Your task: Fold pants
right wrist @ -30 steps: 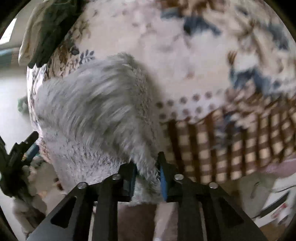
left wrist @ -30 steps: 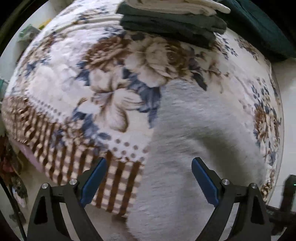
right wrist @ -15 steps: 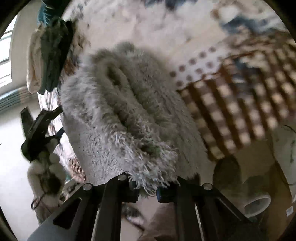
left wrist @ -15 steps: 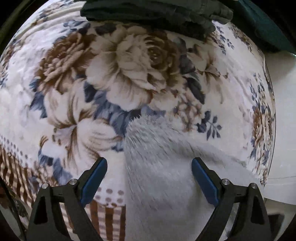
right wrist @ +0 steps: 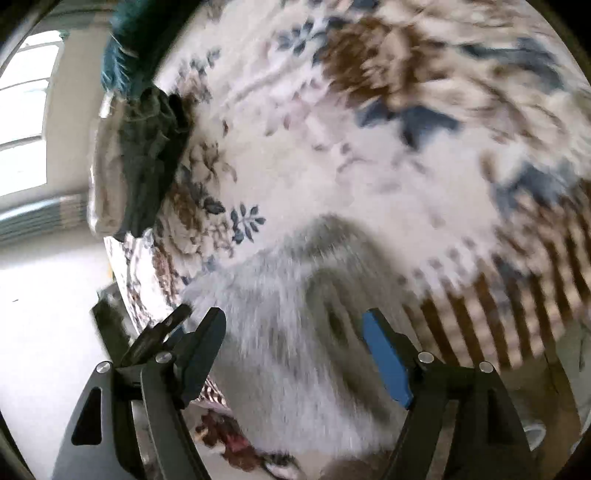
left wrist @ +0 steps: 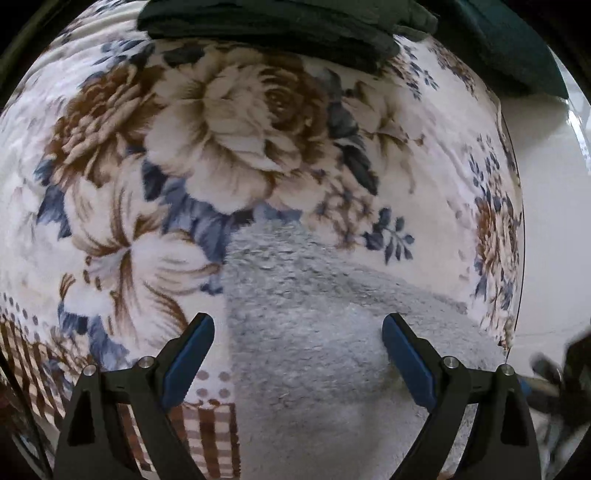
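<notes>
The grey fluffy pants [left wrist: 314, 332] lie on the flowered blanket [left wrist: 221, 129] near its front edge. My left gripper [left wrist: 297, 336] is open and hovers over the pants with nothing between its fingers. In the right wrist view the pants [right wrist: 295, 332] lie bunched with a fold, blurred by motion. My right gripper [right wrist: 293, 332] is open above them and holds nothing. The left gripper shows in the right wrist view [right wrist: 159, 328], at the left edge of the pants.
A stack of folded dark green and cream clothes [left wrist: 277, 26] sits at the far side of the blanket; it also shows in the right wrist view [right wrist: 140, 158]. A dark teal cloth [left wrist: 509, 48] lies behind. The white floor [left wrist: 546, 184] is to the right.
My right gripper was shut on the pants' edge and has opened and let go. The pants have been drawn onto the blanket. My left gripper has moved forward over the blanket, still open.
</notes>
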Available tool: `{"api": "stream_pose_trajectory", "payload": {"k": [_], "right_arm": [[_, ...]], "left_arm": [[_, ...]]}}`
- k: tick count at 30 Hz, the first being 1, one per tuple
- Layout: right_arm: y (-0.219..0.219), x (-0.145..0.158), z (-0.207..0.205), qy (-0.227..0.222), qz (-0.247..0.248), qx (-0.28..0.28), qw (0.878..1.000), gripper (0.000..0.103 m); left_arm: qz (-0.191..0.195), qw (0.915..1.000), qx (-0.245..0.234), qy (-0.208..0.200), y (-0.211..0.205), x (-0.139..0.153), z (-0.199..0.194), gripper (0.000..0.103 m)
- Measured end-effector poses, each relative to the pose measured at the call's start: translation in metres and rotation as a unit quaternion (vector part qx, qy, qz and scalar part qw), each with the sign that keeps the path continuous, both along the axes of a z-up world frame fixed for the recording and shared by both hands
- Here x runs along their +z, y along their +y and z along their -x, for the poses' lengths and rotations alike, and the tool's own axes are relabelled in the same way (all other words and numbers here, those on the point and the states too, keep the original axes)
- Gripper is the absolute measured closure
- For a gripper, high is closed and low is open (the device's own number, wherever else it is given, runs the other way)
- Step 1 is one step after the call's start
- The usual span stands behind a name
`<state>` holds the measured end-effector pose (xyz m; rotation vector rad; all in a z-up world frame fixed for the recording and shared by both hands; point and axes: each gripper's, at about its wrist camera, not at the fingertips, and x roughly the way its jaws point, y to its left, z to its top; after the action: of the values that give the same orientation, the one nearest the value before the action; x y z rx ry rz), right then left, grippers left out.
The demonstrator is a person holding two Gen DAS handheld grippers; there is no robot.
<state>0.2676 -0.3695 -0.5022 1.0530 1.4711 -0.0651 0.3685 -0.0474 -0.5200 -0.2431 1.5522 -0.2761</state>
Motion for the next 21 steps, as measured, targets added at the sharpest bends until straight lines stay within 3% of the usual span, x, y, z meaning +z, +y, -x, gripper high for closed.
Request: {"api": "stream_pose_trajectory", "payload": {"k": [1,2,4,6,9,11,15,16,17,19,21], "right_arm": [[0.003,-0.018,-0.014,0.023,-0.009,0.008,1.0,0.024],[-0.002,-0.031,-0.017,0.035,-0.026,0.017,0.999,0.04],[0.012,-0.046,-0.033,0.055,-0.023,0.047,0.997,0.085],[0.009,-0.03,-0.041,0.027,0.035,0.053,0.998,0.087],[-0.019,-0.015,-0.032,0.009,0.099,-0.001,0.995,0.09],[-0.031,-0.024,-0.033,0.013,0.115,-0.006,0.993,0.089],[-0.023,-0.053,-0.042,0.048,0.063,0.044,0.996,0.078],[-0.021,-0.05,-0.043,0.043,0.053,0.048,0.997,0.06],[-0.02,-0.038,-0.04,0.026,0.052,0.048,0.997,0.036],[-0.02,-0.017,-0.031,0.0,0.058,0.047,0.997,0.023],[-0.017,0.0,-0.009,-0.007,0.053,0.05,0.997,0.023]], "left_arm": [[-0.001,1.0,0.007,0.0,0.004,-0.001,0.0,0.01],[0.002,0.9999,0.013,0.002,0.008,-0.002,0.0,0.01],[0.006,0.9997,0.022,0.005,0.014,-0.003,0.001,0.01],[0.01,0.9996,0.026,0.005,0.018,-0.002,0.003,0.01],[0.018,0.9993,0.032,0.004,0.021,0.001,0.006,0.01],[0.019,0.9993,0.033,0.004,0.02,0.002,0.007,0.01],[0.02,0.9996,0.018,-0.001,0.012,0.005,0.012,0.01],[0.018,0.9997,0.014,-0.002,0.009,0.006,0.014,0.01],[0.018,0.9998,0.012,-0.002,0.008,0.007,0.017,0.01],[0.027,0.9996,0.011,0.0,0.005,0.01,0.024,0.01],[0.033,0.9994,0.013,-0.002,0.002,0.015,0.034,0.01]]}}
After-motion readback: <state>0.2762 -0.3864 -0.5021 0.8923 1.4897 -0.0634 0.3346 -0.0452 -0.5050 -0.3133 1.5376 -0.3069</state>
